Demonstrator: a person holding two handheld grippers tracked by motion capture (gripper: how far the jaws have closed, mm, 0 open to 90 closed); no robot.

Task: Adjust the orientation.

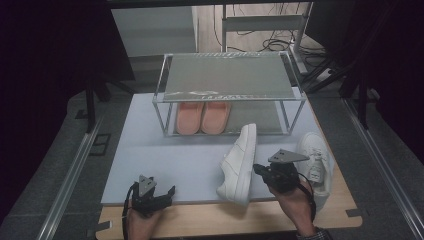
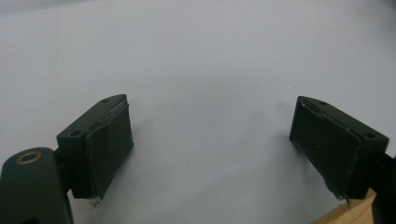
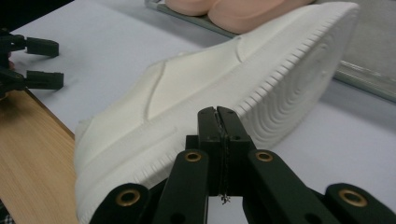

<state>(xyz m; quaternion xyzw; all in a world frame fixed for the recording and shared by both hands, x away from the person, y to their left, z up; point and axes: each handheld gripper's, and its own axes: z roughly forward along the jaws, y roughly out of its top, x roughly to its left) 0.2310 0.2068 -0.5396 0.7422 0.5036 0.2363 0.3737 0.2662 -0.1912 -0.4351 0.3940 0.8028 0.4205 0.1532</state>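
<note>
Rack [image 1: 230, 95] behind tipped sneaker [image 1: 239, 165]

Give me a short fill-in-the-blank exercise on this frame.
1. The white shoe nearest the right gripper lies tipped on its ____.
2. The pink slippers sit on the rack's ____ shelf.
3. The left gripper is ____.
4. The right gripper is ____.

Missing words: side; lower; open; shut

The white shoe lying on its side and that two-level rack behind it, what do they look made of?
White shoe: smooth matte upper, probably leather or a synthetic imitation; the ribbed, ring-patterned sole looks like rubber. Rack: thin pale bars that look like metal, with clear, glossy shelves, likely acrylic or glass, since the pink slippers show through the top.
</note>
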